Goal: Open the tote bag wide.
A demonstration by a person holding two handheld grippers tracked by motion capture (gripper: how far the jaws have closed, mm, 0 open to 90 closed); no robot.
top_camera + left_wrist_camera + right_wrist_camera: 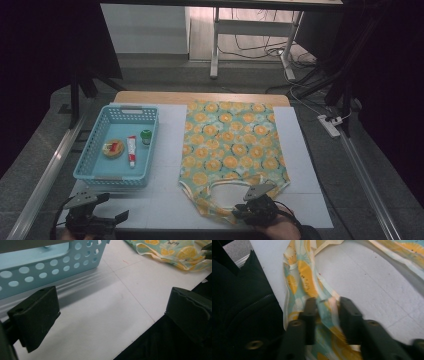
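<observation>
Our right gripper point(325, 306) fingers pinch the cloth's strap point(322, 310); left gripper point(110, 312) fingers gape beside the basket point(95, 145) holding tube point(131, 150), green cap point(146, 135), and round tin point(113, 148).

A teal cloth garment printed with orange citrus slices and cream trim point(231, 145) lies on a white mat point(165, 200); the perforated plastic basket point(95, 172) is light blue.

Dim, dark-edged room (table evenly lit); close views slightly blurred.
</observation>
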